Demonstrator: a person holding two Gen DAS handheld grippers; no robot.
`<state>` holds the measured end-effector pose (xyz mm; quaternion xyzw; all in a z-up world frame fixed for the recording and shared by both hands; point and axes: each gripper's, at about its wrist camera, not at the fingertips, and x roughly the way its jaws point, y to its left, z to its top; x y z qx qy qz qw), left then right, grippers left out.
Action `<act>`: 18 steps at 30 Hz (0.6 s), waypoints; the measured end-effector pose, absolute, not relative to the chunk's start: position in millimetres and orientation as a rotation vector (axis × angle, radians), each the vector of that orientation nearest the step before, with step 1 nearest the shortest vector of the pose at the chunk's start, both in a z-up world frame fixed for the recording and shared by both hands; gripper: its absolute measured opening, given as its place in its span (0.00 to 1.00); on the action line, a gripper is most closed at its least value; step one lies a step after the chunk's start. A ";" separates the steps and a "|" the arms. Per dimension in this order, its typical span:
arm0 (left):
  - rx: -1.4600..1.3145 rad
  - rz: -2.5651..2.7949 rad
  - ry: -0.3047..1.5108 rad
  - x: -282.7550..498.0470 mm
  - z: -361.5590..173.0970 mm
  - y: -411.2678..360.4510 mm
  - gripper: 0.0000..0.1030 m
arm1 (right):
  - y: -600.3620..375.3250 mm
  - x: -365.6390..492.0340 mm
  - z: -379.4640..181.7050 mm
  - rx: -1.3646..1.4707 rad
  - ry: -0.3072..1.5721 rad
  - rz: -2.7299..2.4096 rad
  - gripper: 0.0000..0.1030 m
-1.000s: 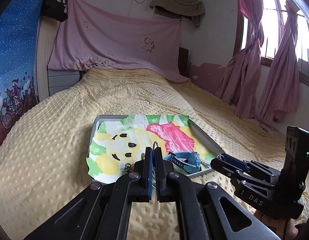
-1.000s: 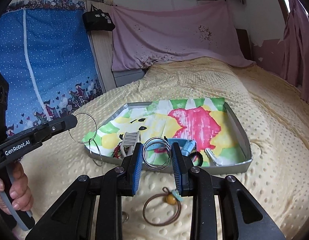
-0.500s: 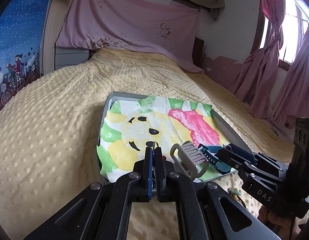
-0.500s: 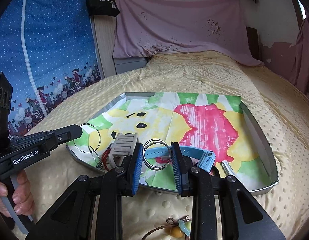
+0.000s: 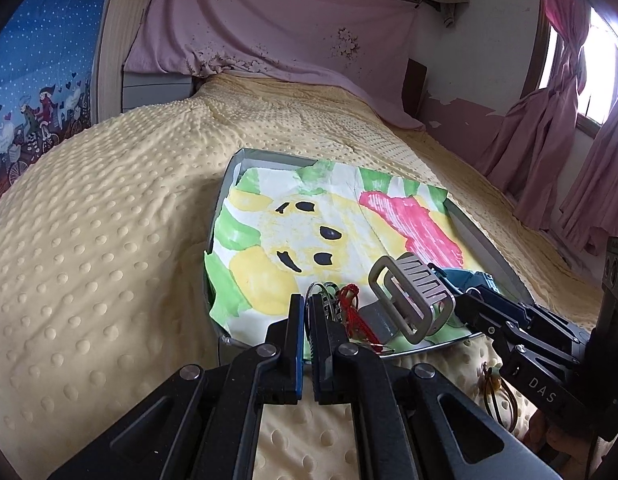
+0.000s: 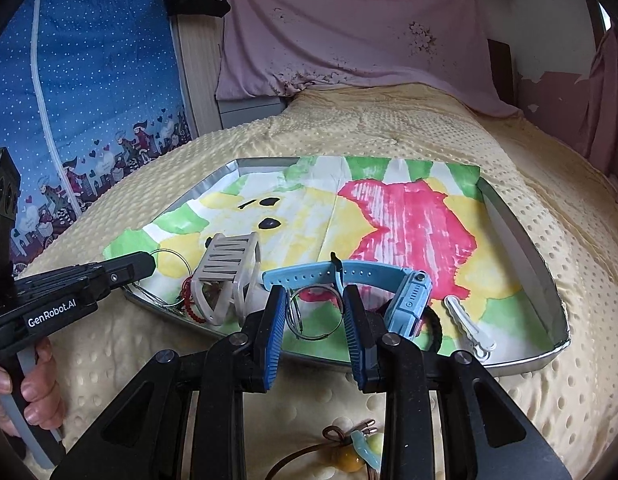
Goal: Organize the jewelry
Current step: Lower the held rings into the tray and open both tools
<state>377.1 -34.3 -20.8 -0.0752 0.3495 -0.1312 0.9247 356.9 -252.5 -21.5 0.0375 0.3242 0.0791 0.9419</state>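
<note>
**Silver rings held over the tray's near edge**

Yellow dotted blanket (image 6: pixel 389 132) covers the bed, and a shallow metal tray (image 6: pixel 517 232) lined with a crayon drawing (image 6: pixel 405 216) rests on it. The right tongs (image 6: pixel 315 312) stand at a middling gap with a wire ring (image 6: pixel 315 312) spanning the space between the blue pads (image 6: pixel 275 336), touching both. The left tongs (image 5: pixel 307 320) are nearly closed, pinching the rim of a second ring (image 6: pixel 173 266); in the right wrist view that ring hangs from their tip over the tray's left corner.

Crowding the tray's near edge, from left to right:

- a red beaded cord (image 6: pixel 187 308), partly under the clip
- a grey plastic clip (image 6: pixel 225 276) lying tilted on its side
- a blue watch (image 6: pixel 405 304), its strap arching across right behind the right tongs
- a black hair band (image 6: pixel 435 326) under the watch body
- a white hair pin (image 6: pixel 469 326), apart from the rest

The clip and watch strap lie directly beyond the right tongs; the cord and clip sit just beside the left tongs' tip. On the blanket outside the tray, near the right tongs' base, lies a brown hair tie (image 6: pixel 349 456) with yellow and blue beads. A hand (image 6: pixel 33 396) grips the left handle.
</note>
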 end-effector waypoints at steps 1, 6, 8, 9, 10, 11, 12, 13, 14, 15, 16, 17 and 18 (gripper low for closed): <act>-0.159 -0.268 0.718 378.1 -21.0 -33.6 0.03 | -253.0 356.2 -21.2 0.077 0.660 0.160 0.25; -0.163 -0.253 0.703 375.2 -20.4 -33.3 0.03 | -258.2 350.7 -18.0 0.089 0.645 0.141 0.37; -0.162 -0.249 0.698 373.8 -20.2 -34.2 0.03 | -259.7 346.8 -15.6 0.087 0.630 0.134 0.39; -0.164 -0.250 0.696 372.9 -19.9 -34.6 0.03 | -260.2 345.0 -14.3 0.084 0.625 0.128 0.40; -0.164 -0.248 0.695 372.4 -19.5 -35.1 0.03 | -261.1 343.3 -13.0 0.083 0.620 0.123 0.40; -0.162 -0.244 0.696 372.1 -19.2 -35.4 0.03 | -262.6 341.8 -11.4 0.086 0.614 0.121 0.42; -0.164 -0.246 0.693 371.2 -18.8 -35.8 0.03 | -264.4 339.6 -9.8 0.091 0.605 0.116 0.44; -0.165 -0.247 0.691 370.3 -18.1 -36.5 0.03 | -266.1 337.1 -8.2 0.094 0.595 0.107 0.47; -0.161 -0.244 0.693 370.4 -17.5 -37.4 0.03 | -267.7 334.8 -6.5 0.097 0.586 0.101 0.51; -0.158 -0.236 0.695 370.2 -17.4 -38.5 0.04 | -269.4 332.7 -4.9 0.101 0.577 0.097 0.52; -0.156 -0.227 0.697 370.3 -17.2 -39.1 0.06 | -271.2 330.8 -3.6 0.105 0.572 0.094 0.53; -0.155 -0.221 0.700 370.3 -16.9 -39.6 0.11 | -273.2 329.4 -2.6 0.110 0.569 0.087 0.54; -0.153 -0.213 0.700 369.9 -16.8 -40.0 0.16 | -275.5 328.1 -2.1 0.113 0.566 0.073 0.54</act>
